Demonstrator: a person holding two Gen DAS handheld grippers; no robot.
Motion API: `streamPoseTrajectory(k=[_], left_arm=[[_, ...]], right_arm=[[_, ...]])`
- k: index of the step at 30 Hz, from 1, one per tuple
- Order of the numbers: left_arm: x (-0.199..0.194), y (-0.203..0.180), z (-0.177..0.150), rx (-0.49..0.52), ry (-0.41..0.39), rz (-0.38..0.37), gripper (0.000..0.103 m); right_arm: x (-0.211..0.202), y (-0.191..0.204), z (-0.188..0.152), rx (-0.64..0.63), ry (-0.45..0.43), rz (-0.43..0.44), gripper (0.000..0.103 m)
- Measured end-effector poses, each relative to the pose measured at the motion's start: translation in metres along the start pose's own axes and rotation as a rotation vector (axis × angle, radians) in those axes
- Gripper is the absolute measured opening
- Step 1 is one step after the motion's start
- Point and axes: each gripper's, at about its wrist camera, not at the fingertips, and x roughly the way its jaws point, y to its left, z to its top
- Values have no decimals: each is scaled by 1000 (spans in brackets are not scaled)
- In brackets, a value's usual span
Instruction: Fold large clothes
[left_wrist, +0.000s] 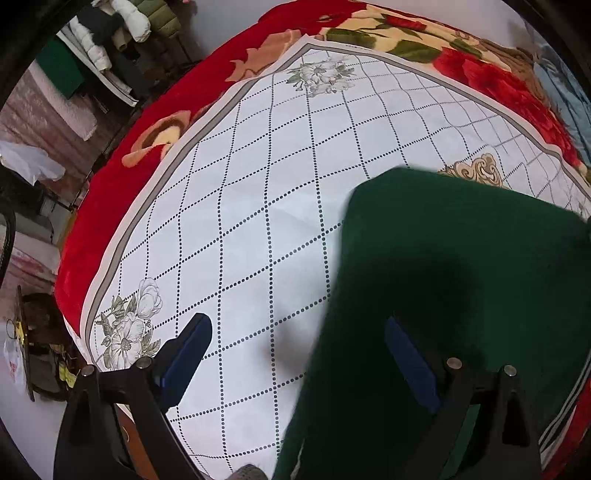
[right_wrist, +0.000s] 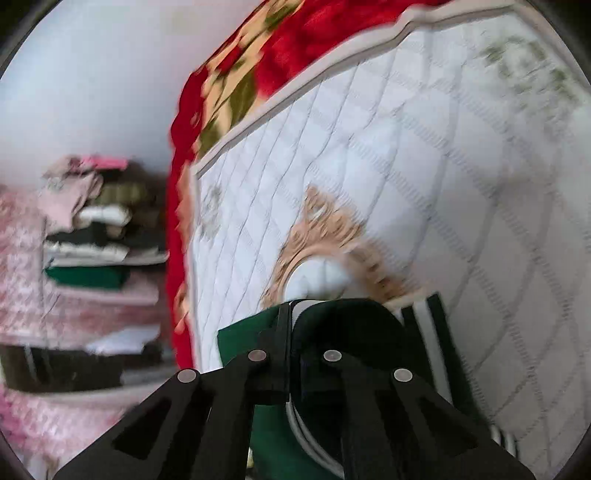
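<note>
- Surface: a bed, covered by a red blanket (left_wrist: 110, 192) with a floral print; a white sheet (left_wrist: 258, 221) with a dotted diamond grid and grey border lies on top of the blanket
- Background: stacked folded clothes (right_wrist: 99, 236) stand beside the bed, against a pale wall; the right wrist view is motion-blurred
- Garment (left_wrist: 461, 277): dark green, lying on the sheet, on the right of the left wrist view; white stripes show at its edge in the right wrist view
- Left tool (left_wrist: 301, 360): jaws spread wide; the left blue pad (left_wrist: 184, 354) is over bare sheet, the right pad is over the garment; whether either pad touches the cloth cannot be told
- Right tool (right_wrist: 290, 332): jaws pressed together, pinching a folded edge of the garment; the striped band curves between the fingers
- A gold ornament print (right_wrist: 325, 236) on the sheet lies just beyond the held edge
</note>
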Motion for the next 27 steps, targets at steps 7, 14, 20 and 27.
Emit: streamPoseTrajectory(k=[7,14,20,27], left_arm=[[-6,5,-2,8,3,2,96],[-18,6,-19,15,18,-17,96],[-22,-8,-42,42,56,-32,96],[-14,-27,-62,120,80,2,96]], right_arm=[[38,-46,19,71,167,-144,7],[-52,-55,-23,0,63,-117,83],[-48,-106,-98,71,287,-117,83],[0,-113,-125,37,361,-115,45]])
